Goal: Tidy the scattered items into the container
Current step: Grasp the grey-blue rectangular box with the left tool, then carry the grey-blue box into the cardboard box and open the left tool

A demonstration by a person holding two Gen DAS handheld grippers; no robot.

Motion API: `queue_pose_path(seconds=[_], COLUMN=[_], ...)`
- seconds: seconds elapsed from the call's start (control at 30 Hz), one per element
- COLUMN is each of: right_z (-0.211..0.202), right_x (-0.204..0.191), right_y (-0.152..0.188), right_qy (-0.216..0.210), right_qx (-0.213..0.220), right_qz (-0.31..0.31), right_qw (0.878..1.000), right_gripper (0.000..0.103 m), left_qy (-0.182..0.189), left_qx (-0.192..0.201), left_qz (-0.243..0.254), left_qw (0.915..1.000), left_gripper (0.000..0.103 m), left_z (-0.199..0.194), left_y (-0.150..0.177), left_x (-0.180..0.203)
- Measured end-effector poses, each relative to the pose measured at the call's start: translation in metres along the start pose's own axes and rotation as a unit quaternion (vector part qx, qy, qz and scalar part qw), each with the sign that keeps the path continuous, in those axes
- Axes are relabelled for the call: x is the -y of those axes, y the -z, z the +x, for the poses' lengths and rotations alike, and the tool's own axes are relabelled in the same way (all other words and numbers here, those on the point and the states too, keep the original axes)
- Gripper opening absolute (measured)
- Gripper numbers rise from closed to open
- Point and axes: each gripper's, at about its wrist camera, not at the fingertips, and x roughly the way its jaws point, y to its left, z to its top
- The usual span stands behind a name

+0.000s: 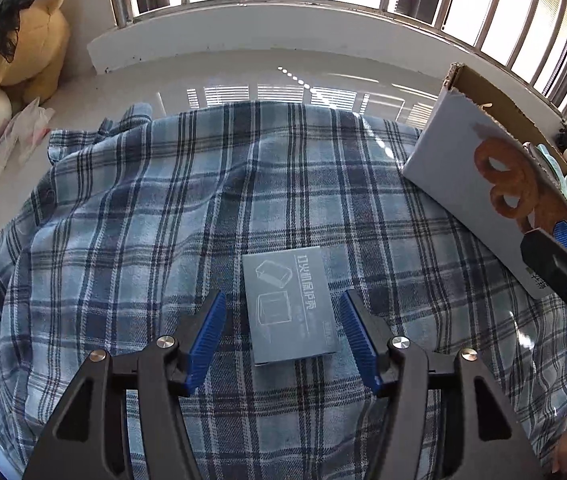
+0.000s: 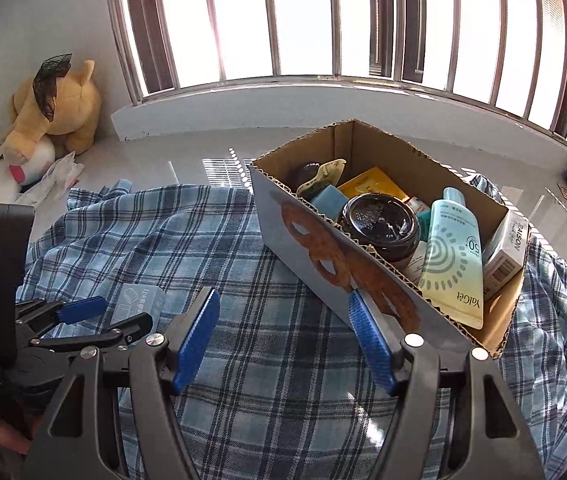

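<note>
Left wrist view: we are straddling flat grey printed carton (image 1: 290, 305) on plaid cloth (image 1: 143, 220), left of brown cardboard box (image 2: 423, 168). Left gripper (image 1: 283, 332) spread wide, empty; right gripper (image 2: 287, 340) likewise. We are centring pads, squeezing long edges evenly.

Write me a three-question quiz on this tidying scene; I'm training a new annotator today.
1. True or false: the left gripper has closed on the grey flat box.
2. Which lies outside the cardboard box? A) sunscreen tube B) dark jar C) grey flat box
3. Fill in: everything rests on a blue ____ cloth.

Key: 1 false, the jaws are open either side of it; 2 C; 3 plaid.
</note>
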Motion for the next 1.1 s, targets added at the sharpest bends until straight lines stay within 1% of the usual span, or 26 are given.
queue_pose_path(seconds=[0.27,0.37,0.4,0.43,0.47,0.6,0.67,0.7,0.73,0.77,0.83,0.9,1.0,1.1], right_z=[0.005,0.005,0.005,0.005,0.005,0.005,0.005,0.004,0.004,0.004,0.003,0.003,0.004,0.002], right_x=[0.004,0.006,0.006,0.007,0.008,0.010,0.009,0.009,0.008,0.008,0.009,0.010,0.012,0.015], right_y=[0.001,0.001,0.001,0.001,0.001,0.000,0.000,0.000,0.000,0.000,0.000,0.000,-0.001,-0.001], right_qy=[0.003,0.001,0.002,0.002,0.003,0.000,-0.002,-0.002,-0.002,-0.002,-0.002,-0.003,-0.003,-0.002], right_qx=[-0.008,-0.009,-0.009,-0.009,-0.008,-0.010,-0.010,-0.009,-0.008,-0.007,-0.005,-0.006,-0.007,-0.004], right_qz=[0.002,0.004,0.004,0.004,0.006,0.009,0.008,0.007,0.006,0.006,0.006,0.008,0.011,0.016], right_qw=[1.000,1.000,1.000,1.000,1.000,1.000,1.000,1.000,1.000,1.000,1.000,1.000,1.000,1.000], right_gripper=[0.066,0.066,0.066,0.066,0.066,0.066,0.066,0.066,0.066,0.066,0.066,0.066,0.066,0.066], left_qy=[-0.013,-0.009,-0.006,-0.005,-0.002,-0.003,-0.008,-0.010,-0.012,-0.015,-0.014,0.001,0.002,0.007], left_qx=[0.004,0.017,0.021,0.026,0.031,0.024,0.001,-0.011,-0.010,0.000,0.005,0.012,0.006,0.019], left_qz=[0.008,0.008,0.009,0.008,0.008,0.025,0.029,0.028,0.028,0.030,0.023,0.006,0.022,0.018], left_qw=[0.9999,0.9998,0.9997,0.9996,0.9995,0.9994,0.9995,0.9995,0.9995,0.9994,0.9996,0.9999,0.9997,0.9996], left_gripper=[0.062,0.062,0.059,0.051,0.049,0.049,0.050,0.054,0.056,0.060,0.060,0.049,0.049,0.049], left_z=[0.006,0.007,0.007,0.006,0.005,0.007,0.013,0.018,0.020,0.018,0.018,0.016,0.015,0.006], left_y=[0.001,0.002,0.003,0.004,0.005,0.004,0.002,0.002,0.004,0.005,0.007,0.008,0.007,0.006], left_x=[0.013,0.014,0.015,0.014,0.014,0.017,0.019,0.019,0.019,0.019,0.018,0.013,0.015,0.016])
